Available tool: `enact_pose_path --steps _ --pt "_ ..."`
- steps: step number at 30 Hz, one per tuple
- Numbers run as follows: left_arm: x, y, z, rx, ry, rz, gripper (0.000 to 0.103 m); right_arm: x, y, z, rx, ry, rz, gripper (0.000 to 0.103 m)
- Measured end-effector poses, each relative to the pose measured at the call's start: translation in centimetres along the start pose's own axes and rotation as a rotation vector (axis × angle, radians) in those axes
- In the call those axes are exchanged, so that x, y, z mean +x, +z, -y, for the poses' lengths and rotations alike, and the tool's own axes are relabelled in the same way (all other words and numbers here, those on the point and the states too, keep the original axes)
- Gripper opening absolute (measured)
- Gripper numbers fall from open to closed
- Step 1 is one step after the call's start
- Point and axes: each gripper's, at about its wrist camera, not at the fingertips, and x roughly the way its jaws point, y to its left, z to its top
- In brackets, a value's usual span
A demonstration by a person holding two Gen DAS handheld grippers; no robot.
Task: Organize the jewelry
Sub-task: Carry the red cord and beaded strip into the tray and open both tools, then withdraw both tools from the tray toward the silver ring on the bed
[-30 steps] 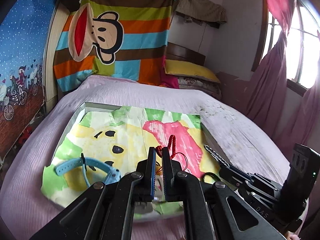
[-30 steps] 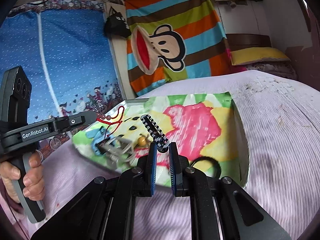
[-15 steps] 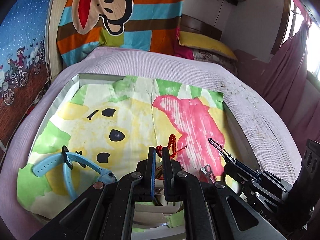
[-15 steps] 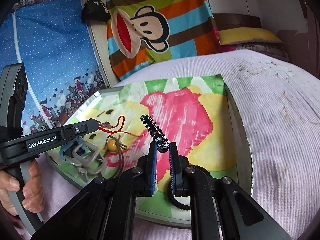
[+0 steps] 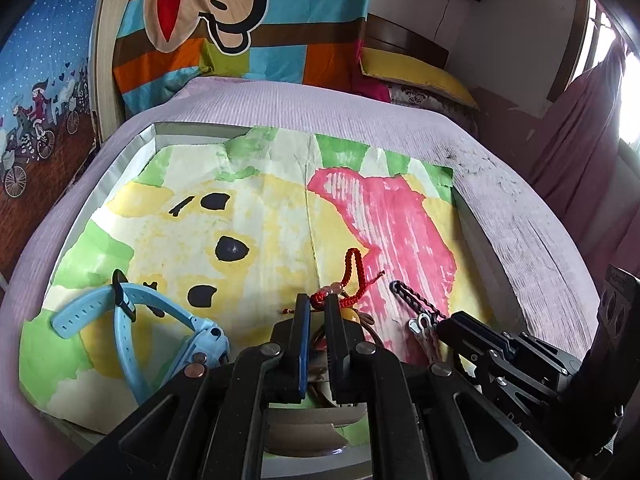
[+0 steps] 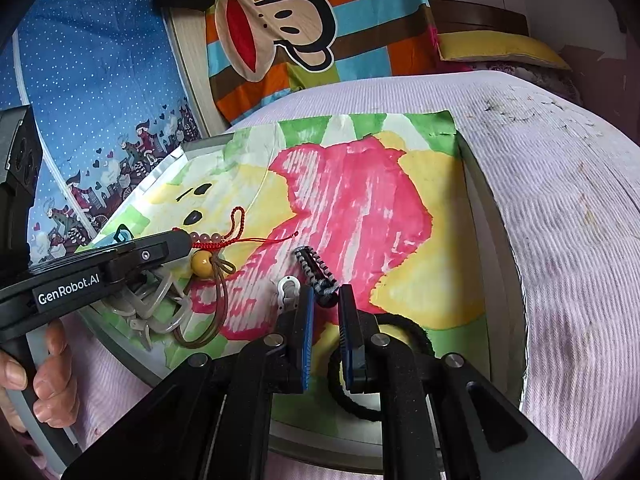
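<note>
A shallow tray [image 5: 120,162] lined with a colourful painted sheet lies on the bed. My left gripper [image 5: 316,308] is shut on a red cord bracelet [image 5: 352,268] with pale beads, which also shows in the right wrist view [image 6: 224,236]. My right gripper [image 6: 325,300] stands slightly open around the end of a black-and-grey braided bracelet [image 6: 316,270], which rests on the pink patch of the sheet; it also shows in the left wrist view [image 5: 416,300]. A yellow bead on a brown cord [image 6: 204,266] lies under the left gripper.
A light blue watch [image 5: 132,320] lies at the tray's left front. A clear hair claw [image 6: 152,304], a white clasp [image 6: 289,286] and a black hair tie [image 6: 416,336] lie near the tray's front. Purple bedspread [image 6: 560,220] surrounds the tray; a pillow [image 5: 412,72] lies behind.
Both grippers have come down and forward over the tray. The right jaws have parted and the braided bracelet now lies on the sheet. The left still holds the red bracelet.
</note>
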Motion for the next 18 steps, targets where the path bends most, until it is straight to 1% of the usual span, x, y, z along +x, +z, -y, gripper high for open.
enact_pose_path --steps 5,7,9,10,11,12,14,16,17,18 --pt "-0.4 -0.3 -0.1 0.005 -0.015 0.013 0.009 -0.4 0.0 0.1 0.0 0.005 0.017 0.012" --pt "-0.7 -0.4 -0.2 0.006 -0.013 0.022 0.009 -0.8 -0.1 0.2 0.0 0.005 0.036 0.017" --pt "-1.0 -0.6 -0.2 0.006 -0.013 0.033 0.011 -1.4 -0.2 0.3 0.005 0.01 0.059 0.028" --pt "-1.2 -0.7 -0.2 0.009 -0.018 0.041 0.015 -1.6 -0.2 0.4 0.007 0.01 0.07 0.031" --pt "-1.5 -0.8 -0.2 0.01 -0.016 0.05 0.021 -2.0 -0.2 0.4 0.006 0.006 0.084 0.034" --pt "-1.7 -1.0 -0.2 0.012 -0.014 0.062 0.025 -2.2 -0.3 0.5 0.006 0.005 0.093 0.034" --pt "-2.5 -1.4 -0.3 0.011 -0.018 0.096 0.045 -2.9 -0.4 0.5 0.007 -0.001 0.115 0.034" --pt "-3.3 -1.7 -0.6 0.004 -0.028 0.135 0.054 -3.5 -0.6 0.7 0.005 -0.002 0.134 0.04" --pt "-3.8 -2.0 -0.6 0.0 -0.026 0.155 0.055 -3.9 -0.7 0.7 0.002 -0.005 0.145 0.044" --pt "-4.1 -2.2 -0.7 -0.001 -0.029 0.166 0.056 -4.3 -0.8 0.7 -0.002 -0.007 0.157 0.045"
